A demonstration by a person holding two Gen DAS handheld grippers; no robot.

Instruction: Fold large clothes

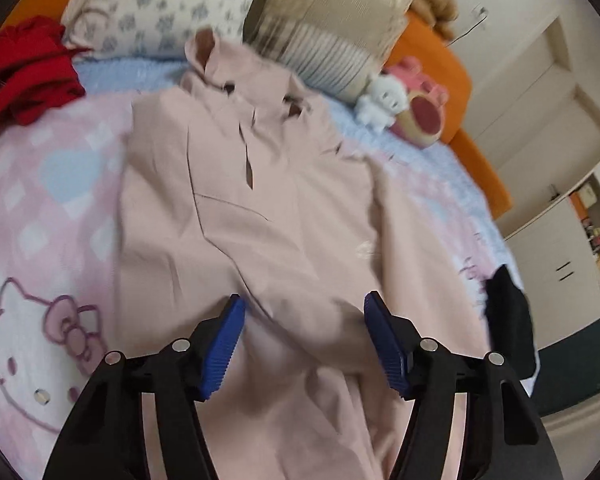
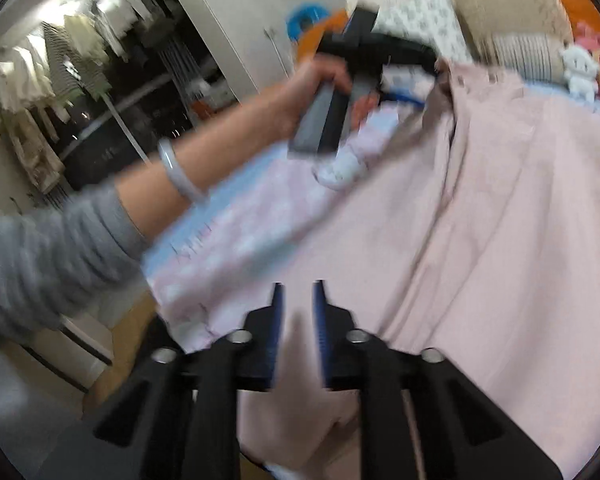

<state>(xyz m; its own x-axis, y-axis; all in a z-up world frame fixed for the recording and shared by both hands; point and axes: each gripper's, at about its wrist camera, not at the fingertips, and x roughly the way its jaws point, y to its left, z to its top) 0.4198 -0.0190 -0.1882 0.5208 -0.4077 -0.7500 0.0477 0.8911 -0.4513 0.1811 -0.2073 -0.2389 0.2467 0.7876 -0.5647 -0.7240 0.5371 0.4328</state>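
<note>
A large pale pink shirt [image 1: 228,208] lies spread on the bed, collar toward the pillows. My left gripper [image 1: 304,312] hovers over its lower part with jaws wide open, fabric bulging between the blue pads [image 1: 224,344]. In the right wrist view the same shirt [image 2: 480,240] covers the bed. My right gripper [image 2: 298,300] is over the shirt's near edge, jaws narrowly apart, with pink fabric seen in the gap. The left gripper [image 2: 432,70] also shows there, held by a hand near the collar; its jaws are blurred.
A pink Hello Kitty blanket [image 1: 40,240] covers the bed. A red garment [image 1: 24,72] lies at the far left, a black cloth [image 1: 508,320] at the right edge. Pillows [image 1: 172,4] and plush toys [image 1: 404,104] sit at the head. A wardrobe with hanging clothes [image 2: 72,60] stands left.
</note>
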